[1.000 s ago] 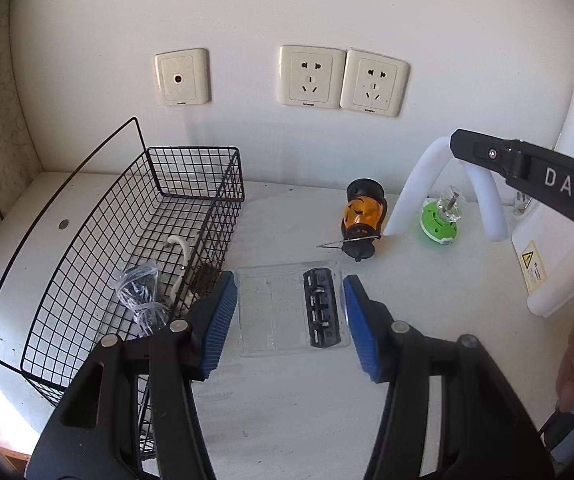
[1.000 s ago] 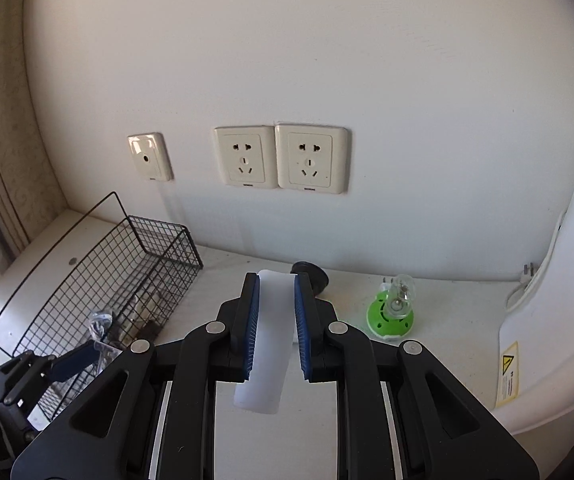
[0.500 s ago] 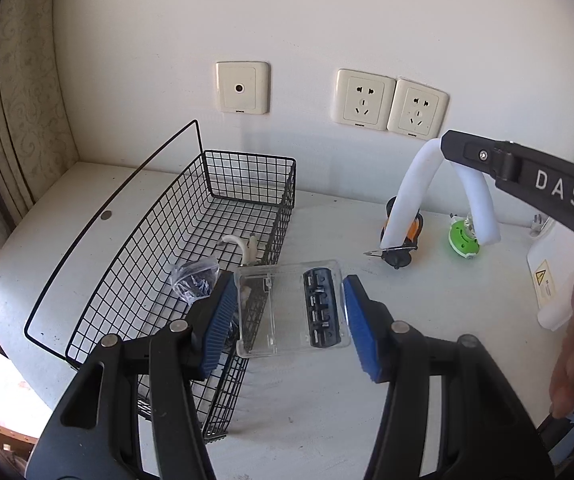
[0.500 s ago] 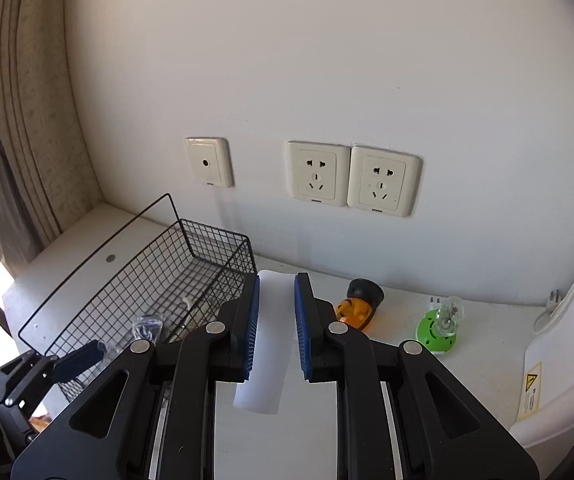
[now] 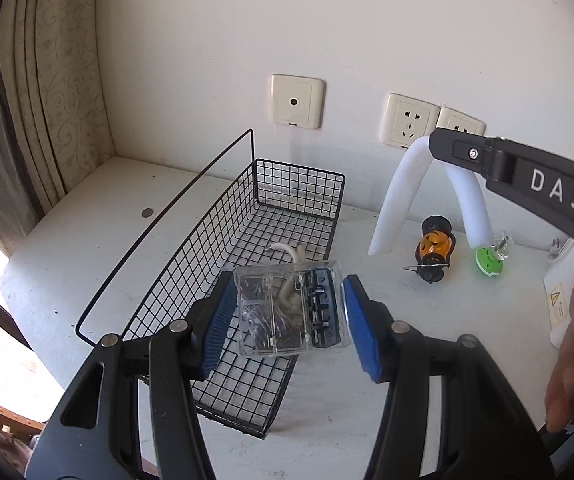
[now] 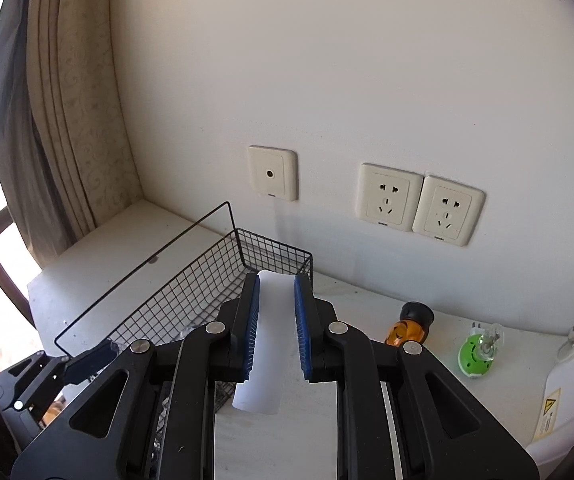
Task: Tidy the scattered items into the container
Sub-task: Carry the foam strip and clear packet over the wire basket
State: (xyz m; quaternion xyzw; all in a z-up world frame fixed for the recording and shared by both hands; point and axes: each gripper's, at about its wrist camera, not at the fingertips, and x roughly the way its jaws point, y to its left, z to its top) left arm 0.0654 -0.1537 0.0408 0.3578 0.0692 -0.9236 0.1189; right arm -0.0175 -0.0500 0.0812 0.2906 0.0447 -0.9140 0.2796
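Left wrist: my left gripper (image 5: 287, 320) holds a clear plastic case (image 5: 289, 310) by its short ends, long axis crosswise, over the wire basket's (image 5: 223, 240) right rim.
Right wrist: my right gripper (image 6: 275, 326) pinches a bent white foam tube (image 6: 265, 360), ends hanging toward the white desk (image 6: 99, 252) by the socketed wall (image 6: 367, 80).

Between the left fingers (image 5: 223, 320) the clear case (image 5: 289, 314) fills the gap, over the near right corner of the wire basket (image 5: 207, 236). Under the fingers the basket is open on top, but a white hook (image 5: 293, 254) lies inside. To the right of the fingers, the bent foam tube (image 5: 397, 200), the orange lantern (image 5: 433, 250) and the green lamp (image 5: 489, 262) stand in the way. To the left of the basket, the worktop (image 5: 95, 216) is bare.
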